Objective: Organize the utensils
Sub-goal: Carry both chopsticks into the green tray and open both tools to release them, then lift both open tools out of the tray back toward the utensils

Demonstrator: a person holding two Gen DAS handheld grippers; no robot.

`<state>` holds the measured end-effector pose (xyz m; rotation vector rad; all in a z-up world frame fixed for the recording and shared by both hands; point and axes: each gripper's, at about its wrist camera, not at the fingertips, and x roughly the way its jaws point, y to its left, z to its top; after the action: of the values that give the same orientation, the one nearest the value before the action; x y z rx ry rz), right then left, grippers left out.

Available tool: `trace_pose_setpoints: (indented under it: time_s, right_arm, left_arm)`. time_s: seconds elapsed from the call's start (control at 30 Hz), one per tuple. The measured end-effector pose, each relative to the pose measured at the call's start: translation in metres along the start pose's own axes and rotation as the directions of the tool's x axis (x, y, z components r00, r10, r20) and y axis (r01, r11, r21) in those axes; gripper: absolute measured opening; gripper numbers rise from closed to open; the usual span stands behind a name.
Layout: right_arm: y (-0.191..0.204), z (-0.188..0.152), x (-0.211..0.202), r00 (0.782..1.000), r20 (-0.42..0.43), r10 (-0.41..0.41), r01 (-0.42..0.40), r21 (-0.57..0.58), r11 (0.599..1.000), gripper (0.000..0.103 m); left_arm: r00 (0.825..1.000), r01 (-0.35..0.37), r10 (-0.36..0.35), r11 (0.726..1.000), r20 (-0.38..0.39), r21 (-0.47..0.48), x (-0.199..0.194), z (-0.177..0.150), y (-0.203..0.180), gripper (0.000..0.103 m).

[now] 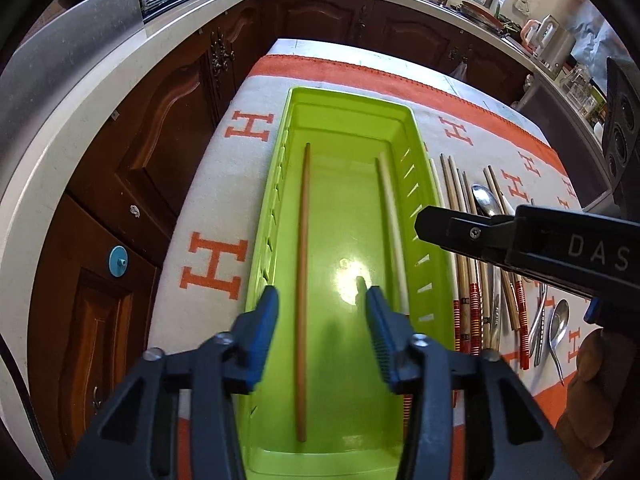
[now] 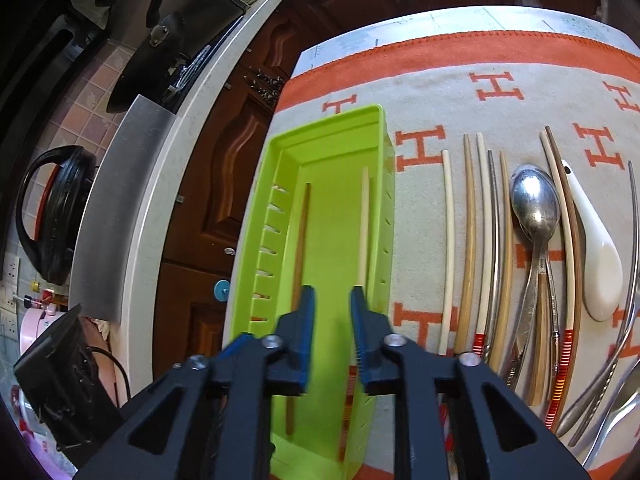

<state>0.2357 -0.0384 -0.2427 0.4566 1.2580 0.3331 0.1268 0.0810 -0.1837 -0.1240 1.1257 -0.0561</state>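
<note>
A: Where do things stand with the utensils?

B: Two chopsticks already lie in the green tray (image 1: 408, 120): a brown chopstick (image 1: 303, 280) running lengthwise between the jaws of the left gripper (image 1: 322, 300), and a cream chopstick (image 1: 392, 232) just outside its right jaw. Those jaws stand apart with nothing pressed between them.

A: And the other hand?

B: The right gripper (image 2: 332, 300) hovers over the tray's near end, jaws parted a little, empty. My reading: this is the release step, both pieces just set down.

A: Next?

B: Probably another pick. The remaining chopsticks (image 2: 468, 240), the steel spoon (image 2: 534, 208) and the white ceramic spoon (image 2: 596, 248) lie on the cloth well right of the right jaws. That calls for swinging right and straddling one thin stick without nudging its neighbours.
</note>
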Motion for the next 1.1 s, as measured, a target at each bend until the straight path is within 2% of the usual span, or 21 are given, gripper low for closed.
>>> trace_pose_setpoints:
  time_s: [0.13,0.3,0.67,1.1]
  right_arm:
    - [-0.001,-0.003,-0.004,1.000,0.011,-0.008,0.008,-0.015,1.000,0.022]
    - [-0.002,-0.009,-0.016,0.999,0.037,-0.040,0.041,-0.040,0.998,0.023]
    - [-0.016,-0.031,-0.057,0.996,0.084,-0.043,0.048,-0.055,0.997,0.023]
    - [-0.076,-0.055,-0.120,0.983,0.157,-0.092,0.095,-0.012,0.995,0.023]
  left_arm:
    - [1.000,0.003,-0.003,1.000,0.009,-0.002,-0.005,-0.001,0.001,0.054]
    - [1.000,0.002,-0.002,1.000,0.019,-0.009,-0.013,-0.004,0.001,0.056]
    - [1.000,-0.011,0.012,1.000,0.027,-0.024,-0.025,-0.013,-0.004,0.059]
    - [0.999,-0.004,0.004,1.000,0.041,0.014,-0.042,-0.019,-0.042,0.060]
